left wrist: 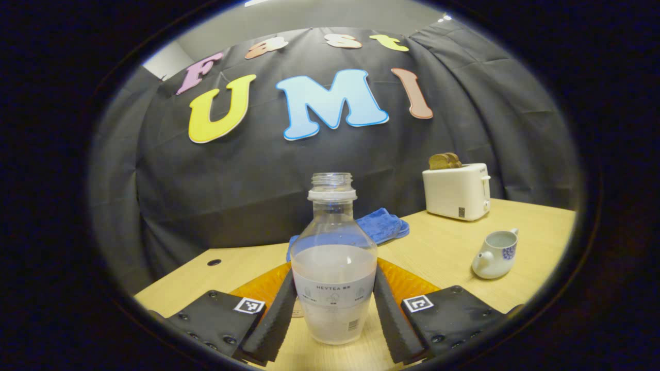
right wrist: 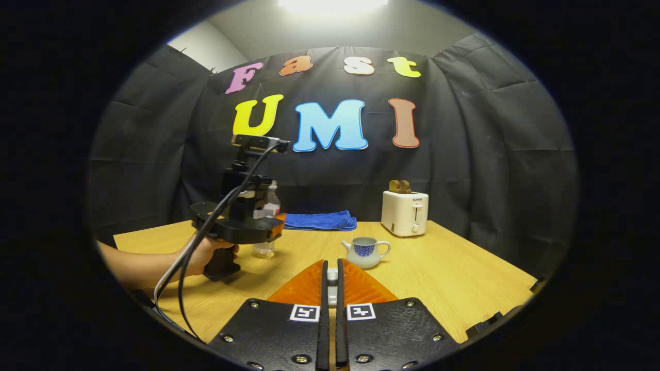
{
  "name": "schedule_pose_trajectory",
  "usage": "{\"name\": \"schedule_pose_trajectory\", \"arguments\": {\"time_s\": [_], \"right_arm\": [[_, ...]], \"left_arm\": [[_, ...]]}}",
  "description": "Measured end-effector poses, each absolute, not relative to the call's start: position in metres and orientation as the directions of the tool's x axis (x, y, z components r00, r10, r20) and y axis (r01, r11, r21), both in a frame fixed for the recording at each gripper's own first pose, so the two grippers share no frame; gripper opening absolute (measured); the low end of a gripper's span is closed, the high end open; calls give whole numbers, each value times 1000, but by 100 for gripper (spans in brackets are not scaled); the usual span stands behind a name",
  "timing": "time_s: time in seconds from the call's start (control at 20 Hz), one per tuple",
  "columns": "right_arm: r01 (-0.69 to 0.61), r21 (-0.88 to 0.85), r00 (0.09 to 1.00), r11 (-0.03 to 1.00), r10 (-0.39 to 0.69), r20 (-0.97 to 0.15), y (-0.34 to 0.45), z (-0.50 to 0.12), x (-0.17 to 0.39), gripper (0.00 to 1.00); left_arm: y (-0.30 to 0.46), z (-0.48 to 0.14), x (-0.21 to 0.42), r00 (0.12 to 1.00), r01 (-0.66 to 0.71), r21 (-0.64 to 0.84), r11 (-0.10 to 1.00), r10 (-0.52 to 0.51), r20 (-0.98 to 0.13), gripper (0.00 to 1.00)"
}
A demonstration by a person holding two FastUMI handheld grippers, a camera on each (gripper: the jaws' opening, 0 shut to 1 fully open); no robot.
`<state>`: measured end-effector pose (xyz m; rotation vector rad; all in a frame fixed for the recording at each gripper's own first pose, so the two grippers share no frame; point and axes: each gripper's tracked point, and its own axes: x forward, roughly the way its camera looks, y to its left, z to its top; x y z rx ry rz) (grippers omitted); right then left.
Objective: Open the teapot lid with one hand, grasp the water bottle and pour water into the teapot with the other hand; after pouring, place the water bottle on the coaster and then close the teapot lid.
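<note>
An uncapped clear water bottle (left wrist: 334,268), about half full, stands upright between the fingers of my left gripper (left wrist: 335,275), which press on its two sides. A tan sliver beside its base may be the coaster (left wrist: 297,310). In the right gripper view a hand holds that left gripper (right wrist: 242,221) around the bottle (right wrist: 266,226) at the table's left. My right gripper (right wrist: 332,265) is shut on a small white piece, the teapot lid (right wrist: 332,281). The white teapot (right wrist: 366,251) with a blue pattern sits lidless mid-table, also at the right of the left gripper view as the teapot (left wrist: 495,255).
A white toaster (right wrist: 405,212) with bread in it stands at the back right, seen too as the toaster (left wrist: 456,191). A folded blue cloth (right wrist: 319,220) lies against the back wall. The wooden table (right wrist: 464,268) stretches bare to the right of the teapot.
</note>
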<state>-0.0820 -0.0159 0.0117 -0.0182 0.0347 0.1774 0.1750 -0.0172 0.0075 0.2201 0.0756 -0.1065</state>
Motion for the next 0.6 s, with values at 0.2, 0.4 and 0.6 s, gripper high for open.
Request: {"name": "schedule_pose_trajectory", "arguments": {"time_s": [0.2,0.4,0.6], "right_arm": [[-189,10,980,982,190,-60,-18,-5,-97,5],[-149,-7,987,989,149,-59,-34,-12,-99,5],[-123,18,990,992,124,-69,-46,-18,-99,5]], "left_arm": [[-38,-4,176,985,157,331,931,-123,-122,87],[-56,-14,173,976,206,511,835,-140,-164,88],[-72,-17,170,973,228,631,742,-146,-180,87]]}}
